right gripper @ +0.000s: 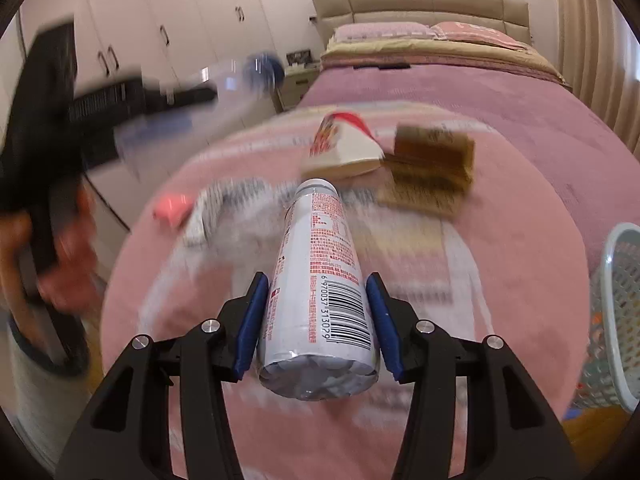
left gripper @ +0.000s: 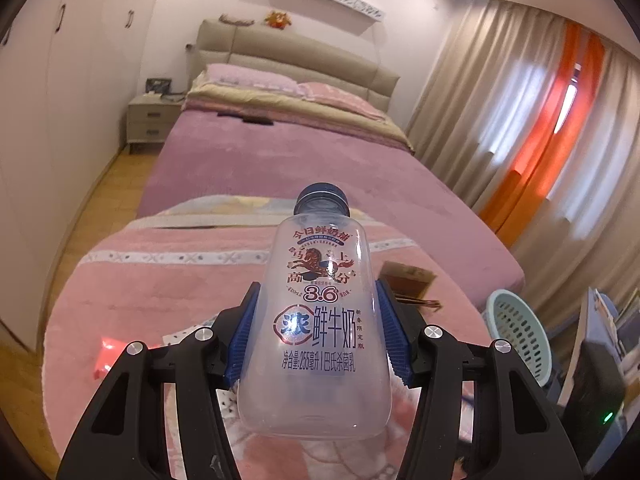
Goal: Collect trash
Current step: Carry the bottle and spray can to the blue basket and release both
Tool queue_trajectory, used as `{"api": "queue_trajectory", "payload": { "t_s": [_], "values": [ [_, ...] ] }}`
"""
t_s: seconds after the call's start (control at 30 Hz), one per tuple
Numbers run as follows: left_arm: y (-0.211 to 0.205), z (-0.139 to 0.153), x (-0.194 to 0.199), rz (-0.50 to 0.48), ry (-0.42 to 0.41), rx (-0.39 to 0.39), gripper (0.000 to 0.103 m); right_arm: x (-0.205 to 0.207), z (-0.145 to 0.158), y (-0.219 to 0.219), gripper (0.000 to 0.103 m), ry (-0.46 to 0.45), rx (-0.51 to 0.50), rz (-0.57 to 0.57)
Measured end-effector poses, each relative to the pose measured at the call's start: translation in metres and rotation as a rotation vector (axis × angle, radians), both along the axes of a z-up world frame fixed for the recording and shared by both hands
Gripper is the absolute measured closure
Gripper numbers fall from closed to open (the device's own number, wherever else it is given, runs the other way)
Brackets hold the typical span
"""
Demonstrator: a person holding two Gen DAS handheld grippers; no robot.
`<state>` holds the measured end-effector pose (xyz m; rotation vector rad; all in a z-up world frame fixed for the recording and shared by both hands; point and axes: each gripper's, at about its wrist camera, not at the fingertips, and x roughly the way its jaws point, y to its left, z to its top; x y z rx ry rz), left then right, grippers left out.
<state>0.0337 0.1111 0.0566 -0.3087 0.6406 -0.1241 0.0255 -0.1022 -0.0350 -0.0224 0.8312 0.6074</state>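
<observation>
My left gripper is shut on a clear empty milk bottle with a blue cap, held above the pink blanket. Both blue pads press on its sides. The right gripper is shut on a white labelled bottle with a barcode, cap end pointing away. The right wrist view shows the clear bottle again, blurred and raised at the upper left, with a person's hand below it. More trash lies on the blanket: a pink wrapper, crumpled paper, a white-and-red carton and brown cardboard.
A pale green mesh basket stands at the right of the blanket, also seen as the basket in the left wrist view. A round dark-rimmed bin is at the lower left. Behind are the purple bed, wardrobe doors and curtains.
</observation>
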Motion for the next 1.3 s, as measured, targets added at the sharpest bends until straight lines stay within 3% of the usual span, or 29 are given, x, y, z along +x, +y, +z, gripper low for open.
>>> {"api": "queue_trajectory", "payload": {
  "t_s": [0.23, 0.37, 0.47, 0.57, 0.73, 1.07, 1.3],
  "values": [
    [-0.01, -0.008, -0.01, -0.019, 0.001, -0.025, 0.049, 0.006, -0.037, 0.007, 0.054, 0.156, -0.002, 0.04],
    [-0.009, -0.013, -0.012, -0.014, 0.021, -0.021, 0.049, 0.017, -0.034, 0.023, 0.043, 0.147, -0.022, 0.042],
    [-0.009, -0.012, -0.014, -0.017, 0.02, -0.018, 0.049, 0.026, -0.034, 0.034, 0.043, 0.159, -0.037, 0.023],
    [-0.012, -0.009, -0.014, -0.023, 0.015, -0.009, 0.049, 0.029, -0.03, 0.039, 0.057, 0.155, -0.036, 0.031],
    [-0.018, -0.007, -0.014, -0.038, 0.006, 0.0, 0.049, 0.02, -0.01, 0.029, 0.057, 0.068, -0.017, 0.016],
    [-0.062, -0.005, -0.002, -0.16, -0.02, -0.067, 0.049, 0.02, 0.028, -0.066, 0.057, -0.031, 0.065, -0.183],
    [-0.121, -0.005, 0.021, -0.258, -0.018, -0.038, 0.049, 0.023, 0.043, -0.157, 0.057, -0.062, 0.112, -0.377]
  ]
}}
